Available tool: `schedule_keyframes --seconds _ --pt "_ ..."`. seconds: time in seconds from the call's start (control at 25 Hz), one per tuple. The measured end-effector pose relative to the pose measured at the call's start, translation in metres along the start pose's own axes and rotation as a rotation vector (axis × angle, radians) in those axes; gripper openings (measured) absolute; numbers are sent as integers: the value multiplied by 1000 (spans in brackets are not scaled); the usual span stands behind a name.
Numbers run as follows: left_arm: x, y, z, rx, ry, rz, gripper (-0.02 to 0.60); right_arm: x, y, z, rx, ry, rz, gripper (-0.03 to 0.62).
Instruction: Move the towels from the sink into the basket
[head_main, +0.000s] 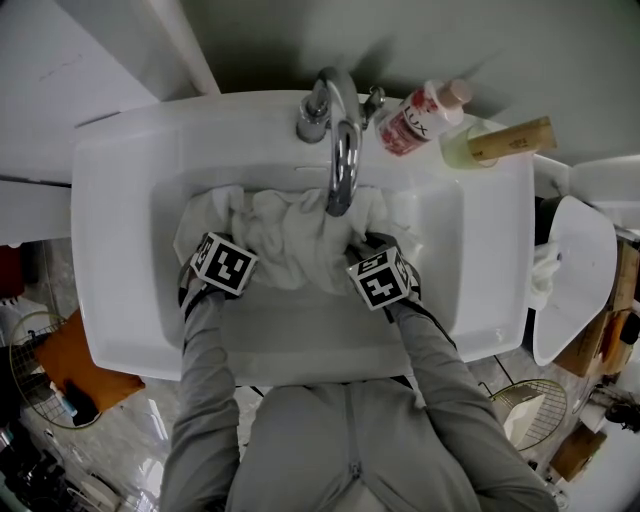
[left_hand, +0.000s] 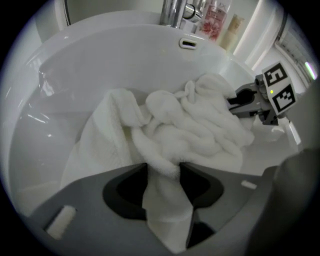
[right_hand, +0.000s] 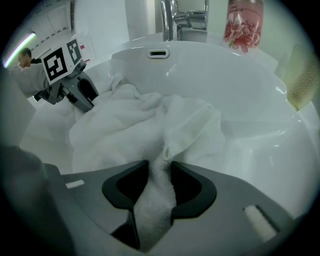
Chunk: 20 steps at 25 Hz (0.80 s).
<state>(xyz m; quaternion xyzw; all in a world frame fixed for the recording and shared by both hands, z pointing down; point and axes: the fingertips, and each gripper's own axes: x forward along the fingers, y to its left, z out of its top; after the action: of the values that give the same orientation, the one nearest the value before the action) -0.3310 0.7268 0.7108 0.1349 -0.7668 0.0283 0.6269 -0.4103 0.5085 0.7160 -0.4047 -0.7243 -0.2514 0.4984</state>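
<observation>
While both grippers reach down into the sink (head_main: 118, 210), each has its jaws partly closed on white cloth. The left gripper (left_hand: 163, 172) pinches a thick fold of the towels (head_main: 290, 238), and the cloth fills the narrow gap between its jaws and hangs down behind them. The right gripper (right_hand: 159, 172) clamps a thinner ridge of the same heap, its jaws closer together. The towels lie crumpled in the basin under the tap (head_main: 340, 150), bunched between the two grippers and spread toward the left wall of the bowl.

A pink bottle (head_main: 415, 120) lies on the back rim by the tap, and its label reads LUX over a flower print. Beside it lies a pale bottle (head_main: 497, 143) with a wooden-looking cap; no writing on it can be read.

The sink is white and glossy, with an overflow slot (right_hand: 157, 52) below the tap. Grey sleeves (head_main: 205, 370) lead to both grippers. On the pale stone-patterned floor (head_main: 130, 440) stand a wire basket (head_main: 30, 345) holding something orange at the left and a second wire basket (head_main: 535, 410) at the right.
</observation>
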Motion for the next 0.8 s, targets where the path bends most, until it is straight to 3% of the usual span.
schedule_keyframes --seconds 0.2,0.44,0.8 --pt "-1 -5 2 11 9 -2 191 1 13 1 -45 -4 1 53" --pt "-2 -15 1 26 -3 14 140 -8 10 3 -38 -15 -14 43" --pt "-41 -16 10 -6 -141 74 126 -63 3 30 27 -206 -69 43"
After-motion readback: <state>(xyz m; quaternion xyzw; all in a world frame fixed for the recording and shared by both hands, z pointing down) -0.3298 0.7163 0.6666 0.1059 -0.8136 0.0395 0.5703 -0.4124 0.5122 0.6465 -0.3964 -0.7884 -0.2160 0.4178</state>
